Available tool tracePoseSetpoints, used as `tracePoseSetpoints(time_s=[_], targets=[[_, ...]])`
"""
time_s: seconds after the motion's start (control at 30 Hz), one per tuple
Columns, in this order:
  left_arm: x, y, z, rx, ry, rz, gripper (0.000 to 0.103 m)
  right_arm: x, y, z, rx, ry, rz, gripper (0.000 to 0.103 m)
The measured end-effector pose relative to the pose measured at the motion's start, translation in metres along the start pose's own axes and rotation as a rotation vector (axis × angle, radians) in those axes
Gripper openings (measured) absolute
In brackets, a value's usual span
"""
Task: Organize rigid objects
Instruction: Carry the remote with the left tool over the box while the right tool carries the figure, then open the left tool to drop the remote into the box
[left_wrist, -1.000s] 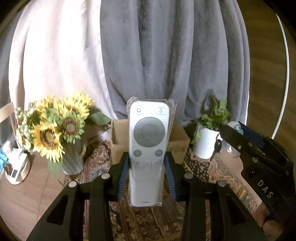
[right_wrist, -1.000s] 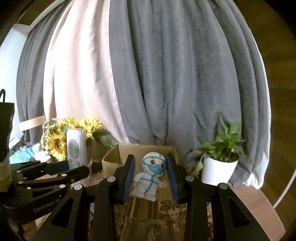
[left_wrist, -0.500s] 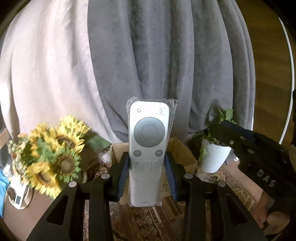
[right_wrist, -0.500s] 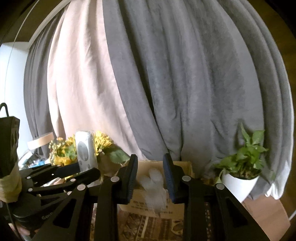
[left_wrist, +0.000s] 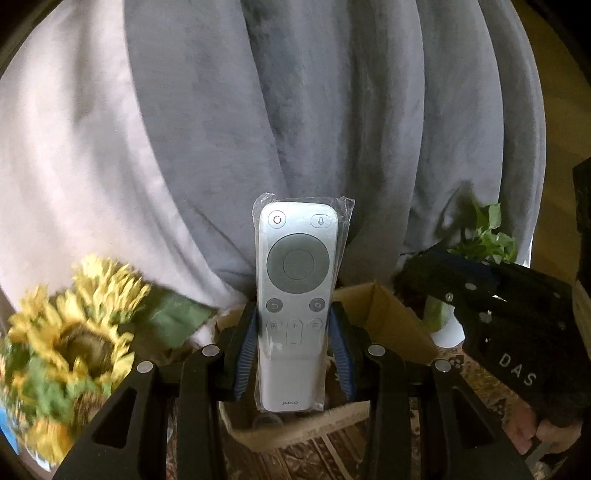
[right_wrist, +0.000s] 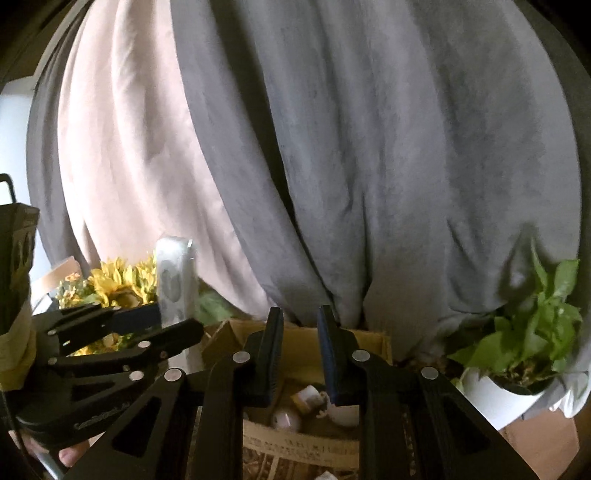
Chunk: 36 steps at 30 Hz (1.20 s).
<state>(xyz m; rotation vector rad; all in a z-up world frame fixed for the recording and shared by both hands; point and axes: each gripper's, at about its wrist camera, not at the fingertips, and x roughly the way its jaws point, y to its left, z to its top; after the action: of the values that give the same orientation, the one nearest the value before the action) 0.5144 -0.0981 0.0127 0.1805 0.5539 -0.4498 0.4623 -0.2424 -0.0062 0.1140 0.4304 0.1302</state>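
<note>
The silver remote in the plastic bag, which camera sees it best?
The left wrist view: the silver plastic-wrapped remote faces the camera upright, buttons sharp, clamped in the left gripper. The right wrist view shows it only small, blurred and side-on at the left.

Silver-grey remote (left_wrist: 297, 310), yellow sunflowers (left_wrist: 74, 332), grey curtain (left_wrist: 332, 110), brown cardboard box (left_wrist: 384, 314), white plant pot (right_wrist: 491, 402)

White remote control (left_wrist: 295, 310) in clear plastic wrap, held upright between the blue-padded fingers (left_wrist: 245, 354) of the left gripper (left_wrist: 293, 350), open cardboard box (left_wrist: 388, 325) just behind it, blurred sunflowers (left_wrist: 74, 332) at left, right gripper (left_wrist: 480, 306) at right, grey curtain (left_wrist: 332, 129) behind.
</note>
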Motion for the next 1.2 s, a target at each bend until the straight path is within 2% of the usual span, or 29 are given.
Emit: tracePoseSetpoints(time_s=[0.2,0.43,0.73,0.93,1.1,1.2], targets=[[0.031,-0.003,0.007,0.104,0.063,-0.005,0.038,0.027,-0.009,0.002,0.023,0.040,0.005,0.021],[0.061,-0.011,0.001,0.206,0.145,-0.015,0.038,0.050,-0.019,-0.008,0.045,0.104,-0.004,0.021],[0.090,-0.019,-0.014,0.210,0.249,-0.048,0.038,0.063,-0.028,-0.024,0.061,0.149,0.000,0.021],[0.100,-0.021,-0.024,0.222,0.313,-0.046,0.044,0.065,-0.032,-0.028,0.066,0.171,-0.008,0.021],[0.092,-0.020,-0.027,0.187,0.283,-0.034,0.047,0.064,-0.033,-0.031,0.075,0.181,-0.010,0.021],[0.082,-0.017,-0.027,0.160,0.248,-0.004,0.058,0.061,-0.034,-0.033,0.088,0.180,-0.006,0.021]])
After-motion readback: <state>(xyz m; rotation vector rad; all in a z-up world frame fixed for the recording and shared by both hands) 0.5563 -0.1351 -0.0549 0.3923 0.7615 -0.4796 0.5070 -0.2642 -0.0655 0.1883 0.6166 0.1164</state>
